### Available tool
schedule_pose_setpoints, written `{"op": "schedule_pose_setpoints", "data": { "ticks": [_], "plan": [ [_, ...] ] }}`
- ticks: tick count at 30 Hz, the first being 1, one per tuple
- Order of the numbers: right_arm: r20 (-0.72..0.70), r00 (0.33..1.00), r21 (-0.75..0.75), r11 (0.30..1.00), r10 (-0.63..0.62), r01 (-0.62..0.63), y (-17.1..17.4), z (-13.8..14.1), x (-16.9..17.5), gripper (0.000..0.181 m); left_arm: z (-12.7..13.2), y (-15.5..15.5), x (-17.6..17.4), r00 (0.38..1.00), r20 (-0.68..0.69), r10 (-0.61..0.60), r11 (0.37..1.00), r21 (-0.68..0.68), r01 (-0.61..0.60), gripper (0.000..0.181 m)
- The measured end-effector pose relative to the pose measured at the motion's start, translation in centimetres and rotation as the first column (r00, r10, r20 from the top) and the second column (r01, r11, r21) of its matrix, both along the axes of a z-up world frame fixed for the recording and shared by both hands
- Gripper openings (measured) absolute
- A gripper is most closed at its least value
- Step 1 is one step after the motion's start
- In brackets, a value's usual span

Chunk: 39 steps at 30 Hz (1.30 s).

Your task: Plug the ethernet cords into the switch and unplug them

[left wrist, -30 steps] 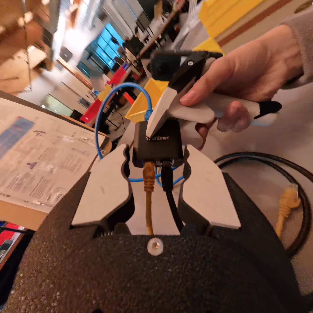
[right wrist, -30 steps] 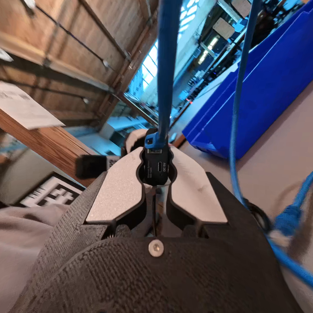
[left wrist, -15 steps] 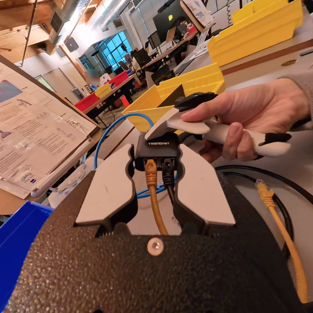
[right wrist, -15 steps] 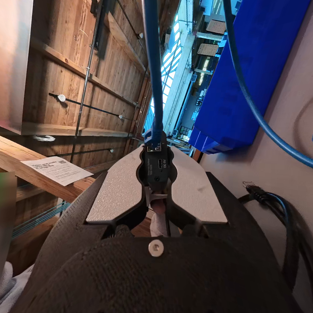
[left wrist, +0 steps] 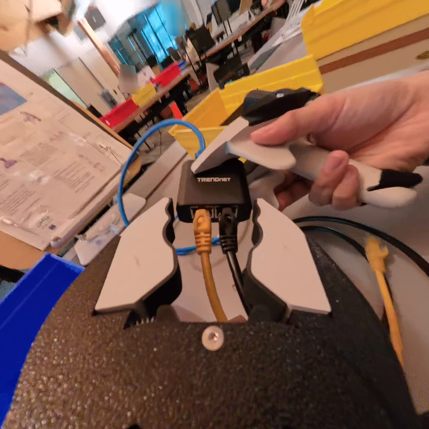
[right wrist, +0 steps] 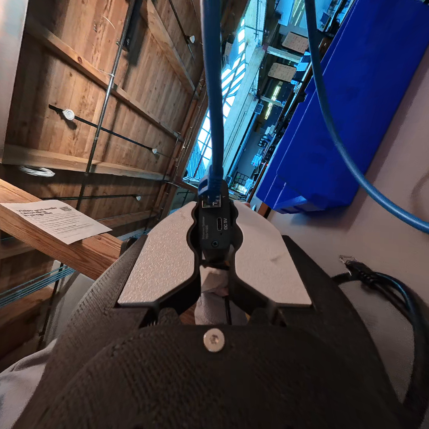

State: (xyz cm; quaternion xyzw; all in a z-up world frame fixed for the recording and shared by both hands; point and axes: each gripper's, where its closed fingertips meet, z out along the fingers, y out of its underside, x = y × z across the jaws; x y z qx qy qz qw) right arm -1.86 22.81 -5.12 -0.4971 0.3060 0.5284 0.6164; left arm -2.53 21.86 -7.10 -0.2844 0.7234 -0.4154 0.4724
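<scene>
Two cords [left wrist: 203,234] in switch [left wrist: 212,191] | right tool [right wrist: 214,228] clamps switch | left tool [left wrist: 212,222] agape, empty | yellow bin [left wrist: 267,92] behind

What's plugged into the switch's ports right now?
On the switch's front, a yellow cord and a black cord; on the opposite end, a blue cord. The right gripper covers its sides.

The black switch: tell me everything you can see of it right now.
The switch is a small matte-black plastic box, clamped across its flat faces by the right claw. Its front ports hold a yellow plug and a black plug; a blue cord enters the opposite end. The open left claw flanks the plugs.
</scene>
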Motion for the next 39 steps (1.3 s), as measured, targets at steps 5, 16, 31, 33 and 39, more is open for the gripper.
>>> {"op": "schedule_pose_setpoints", "data": {
  "ticks": [5,16,31,33,39],
  "plan": [
    [0.035,0.999,-0.007,1.0,-0.014,0.014,-0.1,0.4,-0.2,0.024,-0.5,0.2,0.2,0.999,-0.032,0.03,0.999,-0.037,-0.032,0.062],
    [-0.008,0.998,-0.027,0.998,-0.065,0.065,-0.1,0.0,0.3,0.025,-1.3,-0.1,0.7,0.998,-0.039,0.039,0.988,-0.146,-0.045,0.062],
    [0.269,0.961,-0.05,0.996,-0.062,0.078,0.0,-0.3,0.2,0.033,-1.8,-0.5,0.3,0.986,-0.157,-0.057,0.942,-0.335,0.001,0.061],
    [0.282,0.958,-0.066,0.996,-0.046,0.067,0.0,-0.4,0.1,0.032,-1.8,-0.5,0.3,0.985,-0.163,-0.06,0.941,-0.338,0.001,0.061],
    [0.25,0.96,-0.064,0.987,-0.127,0.147,-0.6,-0.1,1.7,0.042,-0.9,0.3,0.0,0.994,-0.103,-0.02,0.959,-0.282,-0.01,0.061]
  ]
}}
